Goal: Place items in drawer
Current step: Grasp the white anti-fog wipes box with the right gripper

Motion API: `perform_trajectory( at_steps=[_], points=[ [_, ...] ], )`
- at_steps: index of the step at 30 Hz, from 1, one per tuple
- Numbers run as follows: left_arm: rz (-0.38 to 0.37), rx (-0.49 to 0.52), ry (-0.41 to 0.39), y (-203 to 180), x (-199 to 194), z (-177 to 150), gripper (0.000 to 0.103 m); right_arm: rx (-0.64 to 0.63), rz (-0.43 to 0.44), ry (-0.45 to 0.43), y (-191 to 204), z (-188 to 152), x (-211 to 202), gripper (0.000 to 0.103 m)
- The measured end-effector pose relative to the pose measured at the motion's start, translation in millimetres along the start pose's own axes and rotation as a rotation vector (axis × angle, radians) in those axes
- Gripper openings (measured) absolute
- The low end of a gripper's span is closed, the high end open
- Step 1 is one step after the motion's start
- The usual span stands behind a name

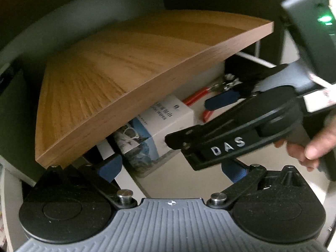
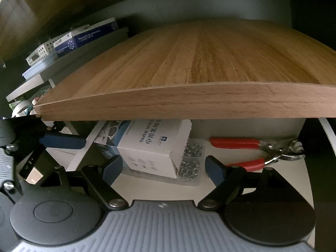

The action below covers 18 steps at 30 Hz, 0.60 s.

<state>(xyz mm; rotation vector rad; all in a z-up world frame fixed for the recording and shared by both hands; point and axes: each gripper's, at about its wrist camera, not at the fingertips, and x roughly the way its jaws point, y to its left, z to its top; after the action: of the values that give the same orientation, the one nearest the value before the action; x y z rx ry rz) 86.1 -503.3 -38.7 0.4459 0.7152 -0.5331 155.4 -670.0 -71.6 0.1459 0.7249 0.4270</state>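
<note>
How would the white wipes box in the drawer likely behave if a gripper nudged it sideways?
The white wipes box looks like thin cardboard, so probably light and easily dented. It rests partly on the clear case of metal rings, so it may slide or rock rather than sit firm.

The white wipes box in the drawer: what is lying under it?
The white wipes box rests on a clear plastic case filled with small metal rings. The box covers most of the case, so the rest of its contents cannot be seen.

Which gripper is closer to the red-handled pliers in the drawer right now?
Right. The right gripper reaches in, one finger beside the pliers; the left gripper sits back, by the wipes box.
</note>
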Motion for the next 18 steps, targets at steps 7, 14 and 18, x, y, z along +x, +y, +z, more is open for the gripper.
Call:
perform_trajectory(
  at_steps=[7, 14, 18],
  points=[
    [0.080, 0.002, 0.022, -9, 9, 5, 0.103, 0.004, 0.043, 0.002, 1, 0, 3, 0.089],
    [0.120, 0.012, 0.010, -20, 17, 9, 0.103, -0.003, 0.071, -0.007, 3, 0, 2, 0.085],
    [0.104, 0.017, 0.000, -22, 16, 8, 0.103, 0.002, 0.078, -0.010, 4, 1, 1, 0.085]
  ],
)
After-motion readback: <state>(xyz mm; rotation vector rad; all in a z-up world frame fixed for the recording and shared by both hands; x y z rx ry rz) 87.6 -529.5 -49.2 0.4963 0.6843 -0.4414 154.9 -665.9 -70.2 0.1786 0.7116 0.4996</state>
